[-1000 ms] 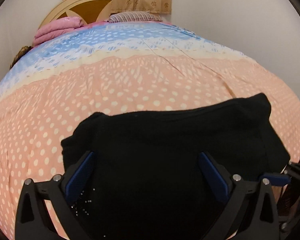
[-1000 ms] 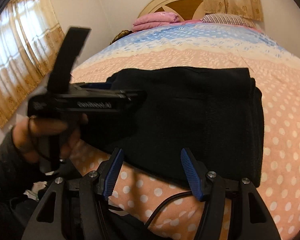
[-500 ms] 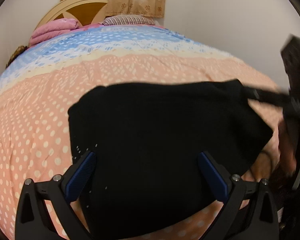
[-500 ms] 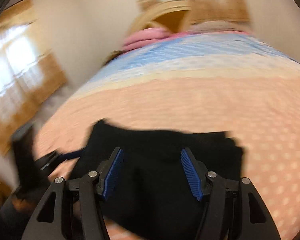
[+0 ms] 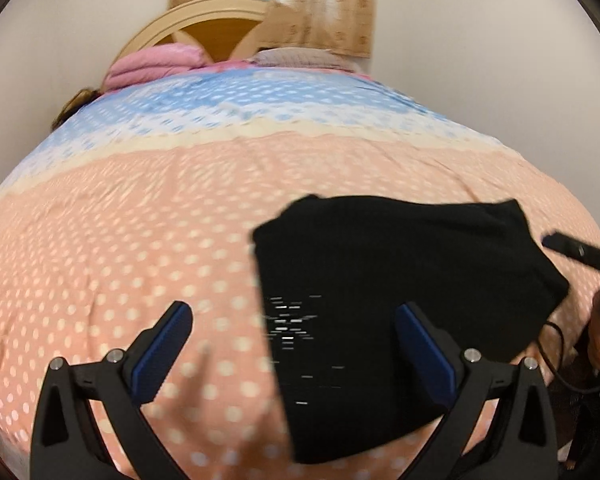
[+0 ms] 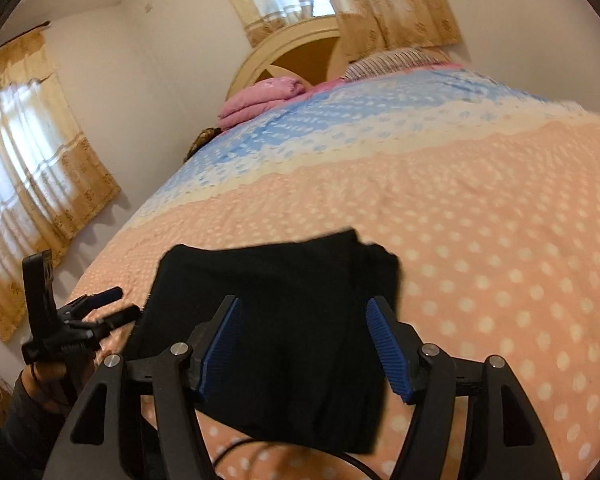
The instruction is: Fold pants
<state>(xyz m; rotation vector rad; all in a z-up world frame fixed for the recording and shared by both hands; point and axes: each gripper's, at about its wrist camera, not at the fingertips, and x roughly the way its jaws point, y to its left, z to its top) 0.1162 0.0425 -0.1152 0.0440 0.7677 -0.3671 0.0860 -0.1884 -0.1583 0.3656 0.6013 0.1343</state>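
Observation:
The black pants [image 5: 400, 288] lie folded in a thick rectangle on the pink dotted bedspread [image 5: 120, 240], near the bed's front edge. My left gripper [image 5: 292, 332] is open wide above the bedspread. Only its right finger is over the pants' left part, and its pads touch nothing. In the right wrist view the pants [image 6: 284, 320] fill the space under my right gripper [image 6: 302, 340]. Its jaws are opening, and the blue pads stand clear of the cloth on both sides. The left gripper [image 6: 118, 304] shows there just left of the pants, held by a hand.
A folded pink blanket [image 6: 260, 98] and a striped pillow [image 6: 396, 60] lie by the wooden headboard [image 6: 300, 52]. Curtains [image 6: 32, 168] hang at the left wall. A black cable [image 6: 284, 450] runs at the bed's front edge. A white wall closes the bed's right side.
In the left wrist view the pants have slid from between the fingers toward the right. The right wrist view has swung and rolled, and the pants now sit lower in it.

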